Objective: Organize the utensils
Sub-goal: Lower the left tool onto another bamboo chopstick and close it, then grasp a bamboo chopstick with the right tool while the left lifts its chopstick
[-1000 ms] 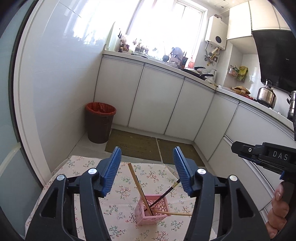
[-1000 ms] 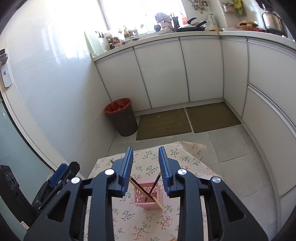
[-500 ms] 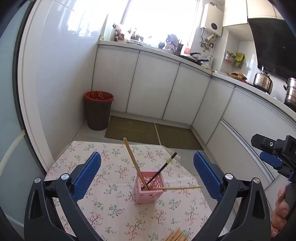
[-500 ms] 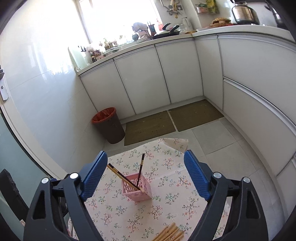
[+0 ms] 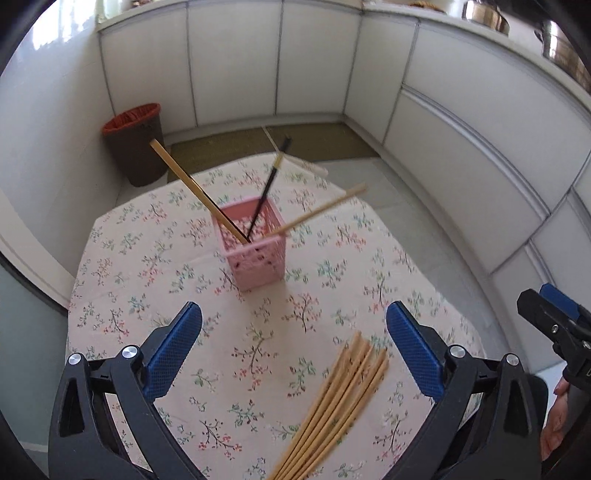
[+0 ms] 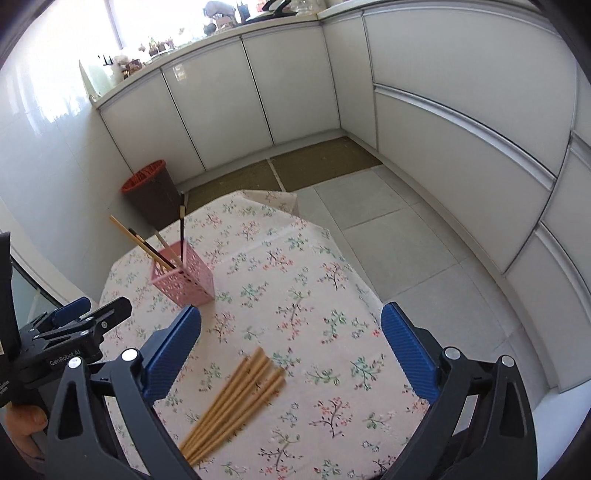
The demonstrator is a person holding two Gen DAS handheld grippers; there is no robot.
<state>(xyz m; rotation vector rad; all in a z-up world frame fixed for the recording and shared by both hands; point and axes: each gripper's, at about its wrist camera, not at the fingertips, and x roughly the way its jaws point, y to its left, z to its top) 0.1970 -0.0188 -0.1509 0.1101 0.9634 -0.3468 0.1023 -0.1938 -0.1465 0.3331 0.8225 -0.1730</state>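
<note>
Only legible text is "GenRobot AI" on the left gripper's (image 6: 92, 317) black body, seen at the left edge of the right wrist view; the right gripper (image 6: 291, 350) shows as a black and blue tip at the right edge of the left view. Both grippers' jaws gape wide w/ nothing btwn them, the right's having just been opening, over a loose bundle of chopsticks (image 5: 332, 402) lying flat on the floral cloth (image 5: 155, 258), near side. Farther off the pink basket (image 5: 255, 243) stands upright w/ three sticks leaning in it; left view alone shows steel pots (image 5: 484, 14) top right, right view alone the window (image 6: 155, 18) & sill clutter
</note>
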